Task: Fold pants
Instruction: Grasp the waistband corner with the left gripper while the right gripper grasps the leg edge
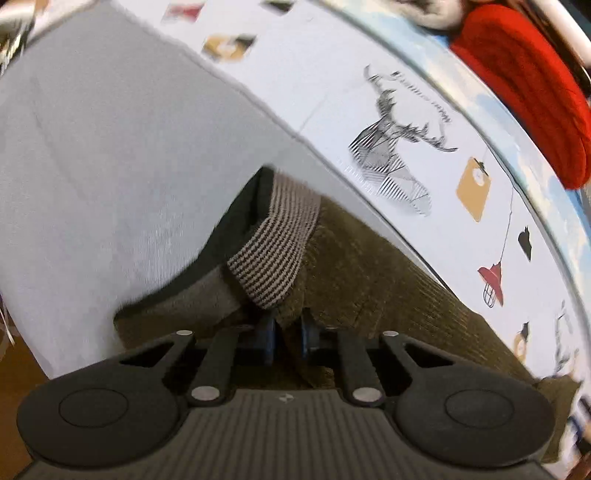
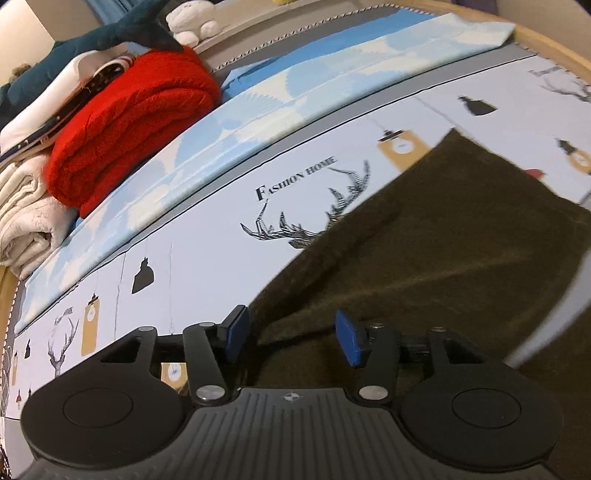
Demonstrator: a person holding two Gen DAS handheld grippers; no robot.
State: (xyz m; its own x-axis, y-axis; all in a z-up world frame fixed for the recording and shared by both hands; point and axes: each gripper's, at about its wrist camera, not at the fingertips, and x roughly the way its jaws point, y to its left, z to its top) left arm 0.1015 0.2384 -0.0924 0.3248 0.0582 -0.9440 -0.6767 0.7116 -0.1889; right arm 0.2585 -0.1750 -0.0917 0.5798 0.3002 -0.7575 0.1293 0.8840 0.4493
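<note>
The pants are olive-brown corduroy (image 1: 369, 273) with a striped ribbed waistband (image 1: 273, 236). They lie on a white printed table cover (image 1: 424, 92). My left gripper (image 1: 288, 332) is shut on the pants fabric just below the waistband, the cloth pinched between its blue pads. In the right wrist view the pants (image 2: 443, 251) spread dark over the cover (image 2: 207, 236). My right gripper (image 2: 291, 336) is open, its blue pads (image 2: 236, 328) apart just above the near edge of the pants, holding nothing.
A light grey cloth (image 1: 110, 147) covers the left of the left wrist view. A folded red knit (image 2: 129, 122) and a stack of white and cream textiles (image 2: 29, 218) sit at the back on a blue patterned sheet (image 2: 258, 92). A plush toy (image 2: 110, 33) lies behind.
</note>
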